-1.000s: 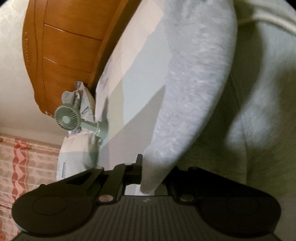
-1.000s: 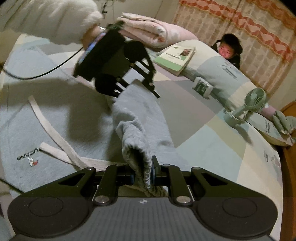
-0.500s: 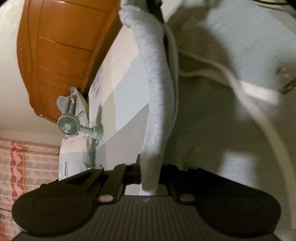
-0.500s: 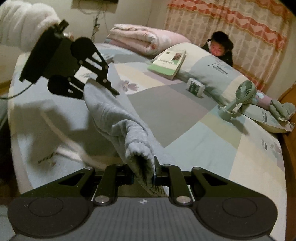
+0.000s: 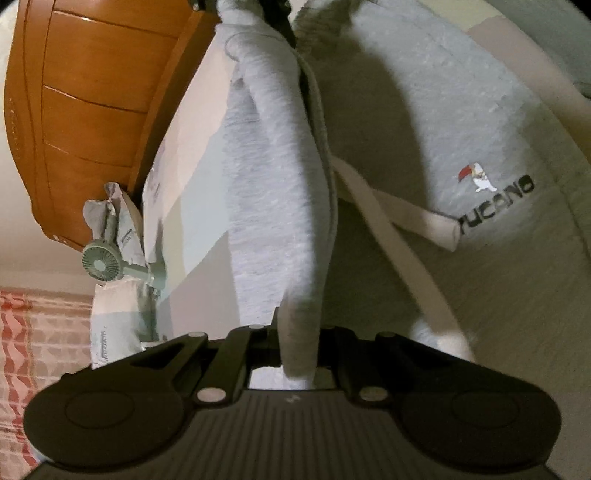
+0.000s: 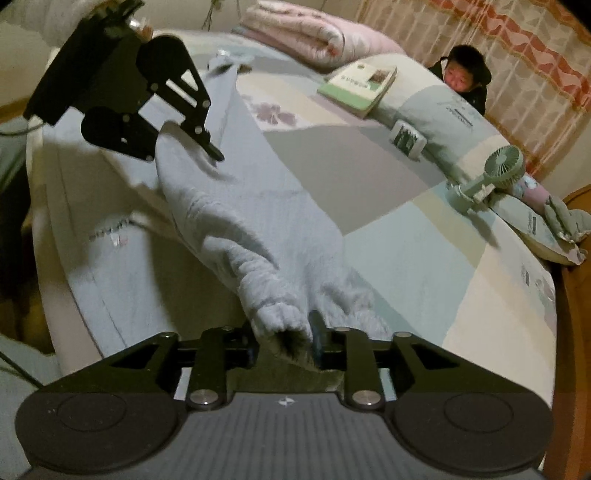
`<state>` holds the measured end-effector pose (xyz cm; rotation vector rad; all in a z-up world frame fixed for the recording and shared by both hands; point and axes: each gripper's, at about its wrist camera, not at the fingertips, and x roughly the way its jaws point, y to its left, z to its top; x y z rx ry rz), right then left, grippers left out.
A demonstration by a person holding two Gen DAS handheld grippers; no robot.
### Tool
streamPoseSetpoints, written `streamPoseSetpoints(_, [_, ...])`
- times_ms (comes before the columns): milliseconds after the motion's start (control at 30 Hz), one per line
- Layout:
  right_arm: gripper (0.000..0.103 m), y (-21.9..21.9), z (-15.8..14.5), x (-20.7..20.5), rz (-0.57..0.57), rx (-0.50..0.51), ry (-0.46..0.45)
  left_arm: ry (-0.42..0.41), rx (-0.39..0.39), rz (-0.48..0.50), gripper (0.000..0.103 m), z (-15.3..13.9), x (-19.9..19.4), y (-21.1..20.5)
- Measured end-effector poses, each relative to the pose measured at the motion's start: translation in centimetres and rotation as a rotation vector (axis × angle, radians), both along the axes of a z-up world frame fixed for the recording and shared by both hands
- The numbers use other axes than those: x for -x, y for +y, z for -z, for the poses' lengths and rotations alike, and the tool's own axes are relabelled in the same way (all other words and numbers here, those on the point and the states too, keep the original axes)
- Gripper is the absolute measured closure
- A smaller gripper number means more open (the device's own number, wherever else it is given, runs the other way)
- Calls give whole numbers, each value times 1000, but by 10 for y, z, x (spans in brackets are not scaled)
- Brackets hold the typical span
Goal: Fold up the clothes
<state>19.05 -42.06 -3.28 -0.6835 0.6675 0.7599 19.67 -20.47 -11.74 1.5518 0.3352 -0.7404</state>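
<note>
A light grey sweatshirt [image 5: 461, 122] with a toucan logo and a pale drawstring [image 5: 384, 210] lies spread on the bed. Its sleeve [image 5: 280, 184] is stretched in the air between both grippers. My left gripper [image 5: 297, 350] is shut on the sleeve's near end. In the right wrist view the right gripper [image 6: 284, 339] is shut on the bunched cuff [image 6: 277, 314], and the sleeve [image 6: 236, 221] runs up to the left gripper [image 6: 199, 147] at the upper left, above the garment's body [image 6: 122, 266].
On the patchwork bedspread [image 6: 406, 240] stand a small green fan [image 6: 495, 170], a book [image 6: 358, 86], a small box [image 6: 406, 140], pillows and a folded pink quilt [image 6: 314, 33]. A person [image 6: 465, 77] sits beyond the far side. A wooden headboard [image 5: 85, 110] stands at the bed's end.
Both grippers have carried the held sleeve further across, away from the sweatshirt's body. The sleeve now lies lower and more stretched, and the logo has come into the left wrist view.
</note>
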Motion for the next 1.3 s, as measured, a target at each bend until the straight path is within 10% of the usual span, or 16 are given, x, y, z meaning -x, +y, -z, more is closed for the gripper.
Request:
streamPoseSetpoints(500, [54,-1,-25,63,132,122,-7,52,61,-50,99,3,2,3])
streamPoseSetpoints(800, [47,64,-22,63,250,-110,7,61,93,-75,98,3,1,3])
streamPoseSetpoints(1000, [45,64,-2,62,429,-499,286,70,96,-78,98,10,3,5])
streamPoseSetpoints(1300, [37,30,42,45,760,-819,549,39,105,-73,98,18,7,6])
